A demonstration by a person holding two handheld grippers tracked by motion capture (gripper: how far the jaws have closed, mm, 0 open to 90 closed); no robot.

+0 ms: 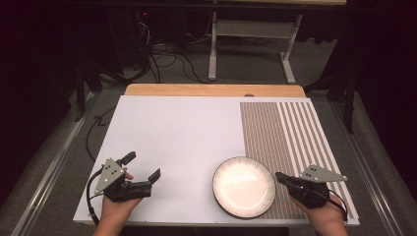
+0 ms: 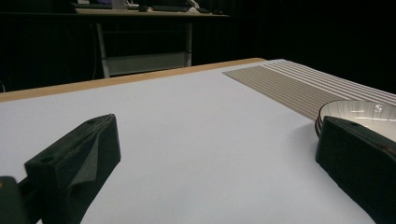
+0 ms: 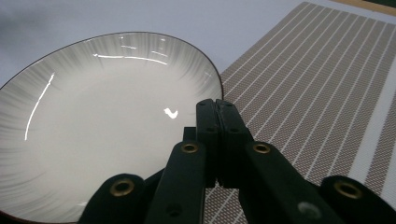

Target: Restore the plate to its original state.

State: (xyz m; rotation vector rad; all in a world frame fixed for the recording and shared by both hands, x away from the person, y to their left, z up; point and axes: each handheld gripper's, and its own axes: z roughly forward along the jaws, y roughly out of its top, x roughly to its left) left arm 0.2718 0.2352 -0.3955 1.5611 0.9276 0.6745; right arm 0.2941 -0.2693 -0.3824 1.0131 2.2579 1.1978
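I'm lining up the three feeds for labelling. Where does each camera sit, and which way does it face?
High view: above the person's side, looking forward and down on the table; both forearms and grippers enter below.
Left gripper view: low over the table, between its own spread fingers, facing the far edge.
Right gripper view: along its closed fingers, down onto the placemat.
All three share the plate.

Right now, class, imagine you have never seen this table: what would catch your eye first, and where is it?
The glossy white plate with its dark rim stands out first, near the front edge, overlapping the striped placemat on the right. Next come the black tongs: the right tongs are shut, tips at the plate's right rim, while the left tongs sit open over the bare white tabletop at the front left.
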